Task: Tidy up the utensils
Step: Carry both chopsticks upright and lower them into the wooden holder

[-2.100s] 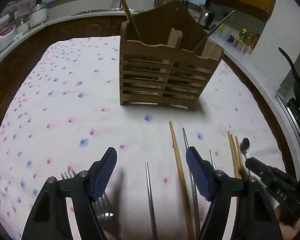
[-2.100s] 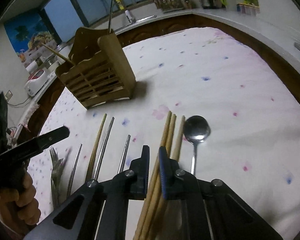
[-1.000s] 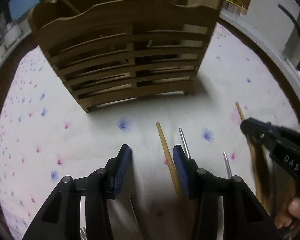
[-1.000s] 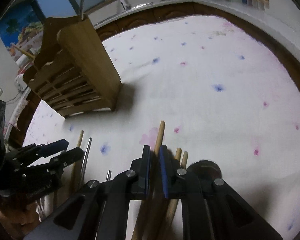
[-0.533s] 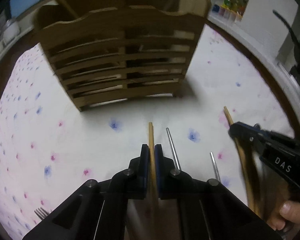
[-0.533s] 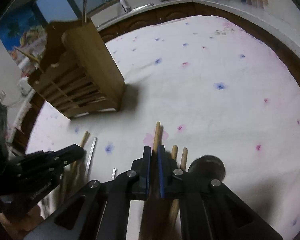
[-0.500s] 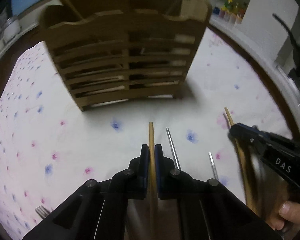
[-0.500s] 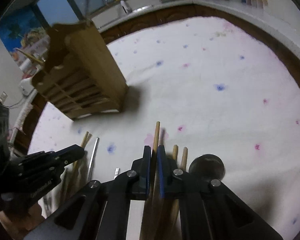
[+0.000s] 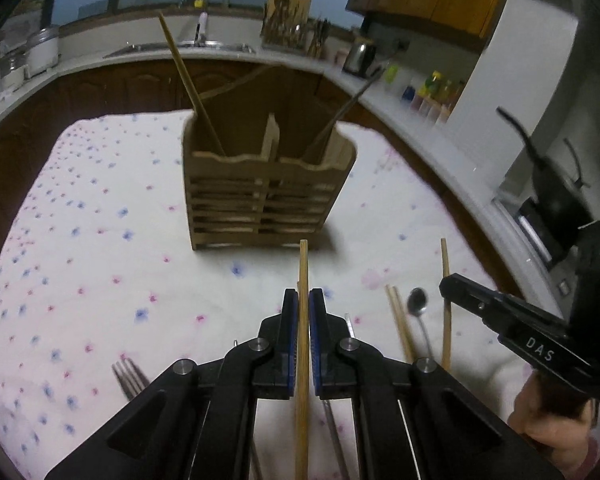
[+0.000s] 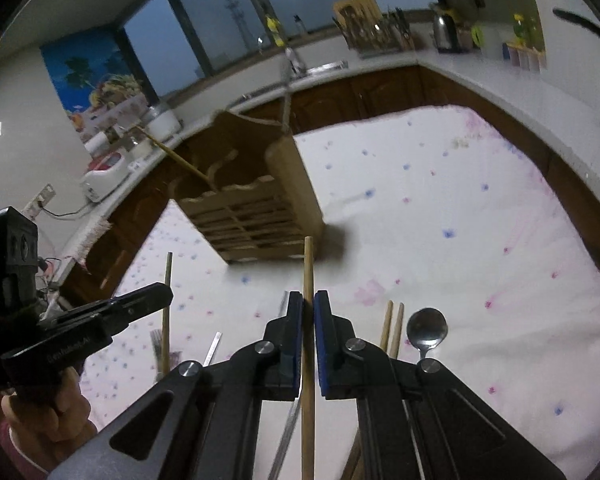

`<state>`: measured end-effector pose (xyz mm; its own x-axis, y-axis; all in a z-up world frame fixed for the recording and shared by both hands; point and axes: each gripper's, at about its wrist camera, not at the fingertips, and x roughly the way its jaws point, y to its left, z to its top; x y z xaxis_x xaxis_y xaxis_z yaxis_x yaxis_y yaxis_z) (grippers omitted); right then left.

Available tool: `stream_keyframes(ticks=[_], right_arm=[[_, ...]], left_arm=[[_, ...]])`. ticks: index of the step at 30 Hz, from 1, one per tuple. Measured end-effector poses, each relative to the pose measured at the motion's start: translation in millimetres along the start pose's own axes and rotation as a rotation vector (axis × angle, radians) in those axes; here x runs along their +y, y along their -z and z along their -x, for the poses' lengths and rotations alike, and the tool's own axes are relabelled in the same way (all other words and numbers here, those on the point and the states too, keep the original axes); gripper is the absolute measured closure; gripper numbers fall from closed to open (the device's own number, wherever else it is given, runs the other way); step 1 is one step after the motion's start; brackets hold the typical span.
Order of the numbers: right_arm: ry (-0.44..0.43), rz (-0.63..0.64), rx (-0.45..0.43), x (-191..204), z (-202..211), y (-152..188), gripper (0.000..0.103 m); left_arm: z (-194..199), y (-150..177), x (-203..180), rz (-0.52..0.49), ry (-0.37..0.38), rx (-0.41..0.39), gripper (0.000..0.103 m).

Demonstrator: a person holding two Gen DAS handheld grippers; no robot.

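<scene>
The left hand-held gripper (image 9: 303,312) is closed on a wooden chopstick (image 9: 302,280) and holds it above the desk (image 9: 100,240). The right hand-held gripper (image 10: 308,316) is also closed on a second wooden chopstick (image 10: 308,272), lifted in the same way. Both point toward the wooden utensil holder (image 9: 260,192), which stands on the flowered cloth. Two more chopsticks (image 10: 392,328), a spoon (image 10: 426,328) and a fork (image 9: 130,378) lie on the cloth near the grippers.
</scene>
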<state>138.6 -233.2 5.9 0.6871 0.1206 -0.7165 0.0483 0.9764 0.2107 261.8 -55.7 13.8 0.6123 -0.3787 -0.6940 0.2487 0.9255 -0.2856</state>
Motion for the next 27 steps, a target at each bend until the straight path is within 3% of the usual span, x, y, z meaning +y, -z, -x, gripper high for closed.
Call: stream_keyframes(ticks=[12,27], right_arm=[[-0.012,0.064,-0.194,28.0,69.3,-1.0,0.097],[-0.016,0.048,-0.298,27.7,86.9,-12.2,0.097]], left_arm=[[114.9,24.4,12.4,0.018,0.046,-0.170,0.100],[157.6,32.8,23.5,0.037,0.044,-0.276,0.100]])
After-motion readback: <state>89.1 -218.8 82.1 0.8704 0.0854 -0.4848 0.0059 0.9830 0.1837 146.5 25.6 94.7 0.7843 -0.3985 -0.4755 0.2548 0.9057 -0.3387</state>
